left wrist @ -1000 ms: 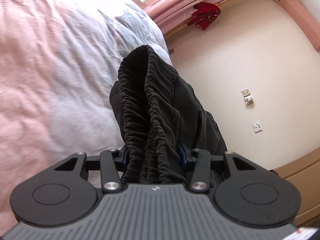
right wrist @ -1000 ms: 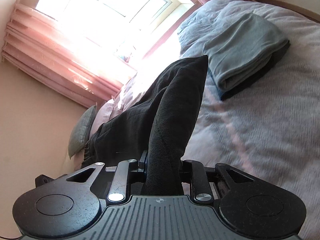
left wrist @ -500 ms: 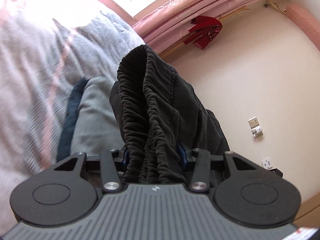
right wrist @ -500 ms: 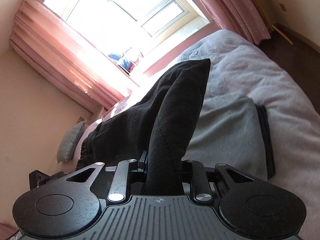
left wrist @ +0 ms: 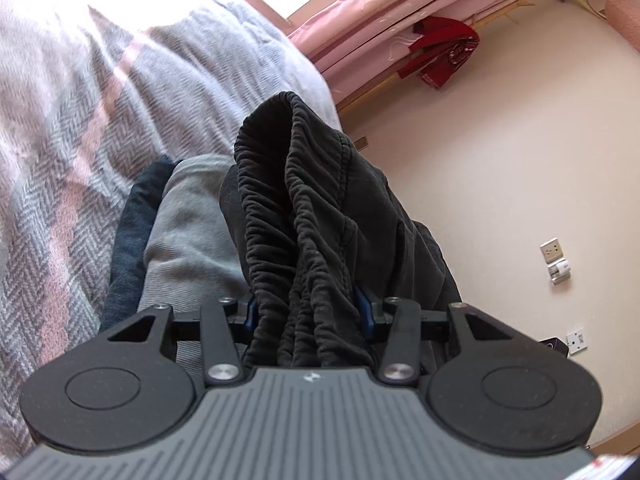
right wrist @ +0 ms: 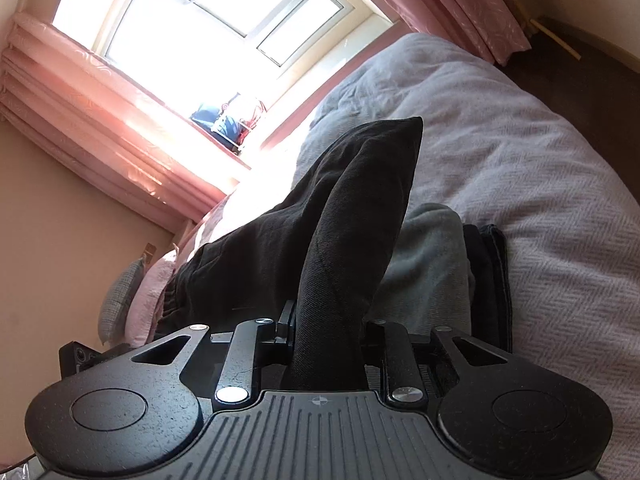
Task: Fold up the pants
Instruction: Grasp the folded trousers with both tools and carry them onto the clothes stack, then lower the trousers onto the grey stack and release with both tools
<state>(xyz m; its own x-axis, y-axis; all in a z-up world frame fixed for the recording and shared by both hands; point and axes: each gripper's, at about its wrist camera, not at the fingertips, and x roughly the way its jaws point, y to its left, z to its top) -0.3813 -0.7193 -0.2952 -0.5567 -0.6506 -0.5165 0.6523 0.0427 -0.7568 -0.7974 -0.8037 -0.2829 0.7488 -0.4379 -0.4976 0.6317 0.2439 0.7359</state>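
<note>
Grey-and-pink bed cover: herringbone weave, the bed (left wrist: 72, 152) fills the left of the left wrist view and the right of the right wrist view (right wrist: 520, 152).
Curtains: pink, gathered at both sides of the bright window (right wrist: 224, 28); the folds (left wrist: 420, 12) also run along the top of the left view.
Wall: cream, with a red cloth (left wrist: 444, 52) hanging below the curtain folds.
Black pants: the pants (left wrist: 316, 216) are held up between both grippers, above a folded pile on the bed; the gathered elastic waistband stands in the left view, a smooth folded end (right wrist: 352, 232) in the right.
Folded pile: a grey garment (left wrist: 188, 236) lies on a dark blue one (left wrist: 132, 232), right under the pants.
Pillows: a grey one (right wrist: 120, 296) and a pink one beside it, far left in the right view.
Left gripper (left wrist: 308, 312): jaws pinching the bunched waistband, blue pads pressed on the cloth.
Right gripper (right wrist: 326, 344): jaws pinching the smooth folded end.
Wall sockets: two white plates (left wrist: 554, 258) low on the wall.
Writing: only a small emblem on each gripper body; no words can be read.
</note>
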